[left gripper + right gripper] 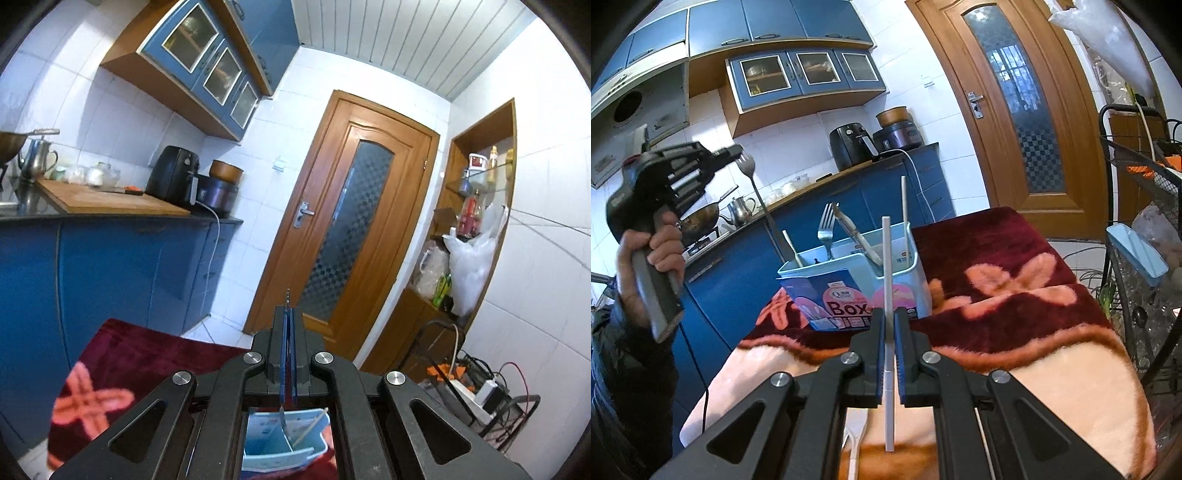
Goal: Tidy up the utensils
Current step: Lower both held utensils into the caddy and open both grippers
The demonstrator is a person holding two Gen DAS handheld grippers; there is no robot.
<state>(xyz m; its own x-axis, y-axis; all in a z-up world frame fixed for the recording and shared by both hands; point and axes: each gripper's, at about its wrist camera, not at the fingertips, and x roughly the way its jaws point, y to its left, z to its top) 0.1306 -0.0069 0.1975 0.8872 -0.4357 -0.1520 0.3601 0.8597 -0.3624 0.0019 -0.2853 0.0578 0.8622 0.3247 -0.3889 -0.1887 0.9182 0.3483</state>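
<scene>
Your left gripper [737, 153] is up in the air, pinched tight on a fork [748, 168] near its tines, handle hanging down toward the blue box [846, 291] on the red blanket [997, 266]. Your right gripper [889, 317] is clamped on a white chopstick [886, 258], upright, just in front of the box. Inside there's another fork [824, 229] and, I think, more chopsticks.

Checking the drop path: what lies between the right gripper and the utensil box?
Right wrist view: only bare maroon blanket separates the right gripper from the utensil box.
</scene>
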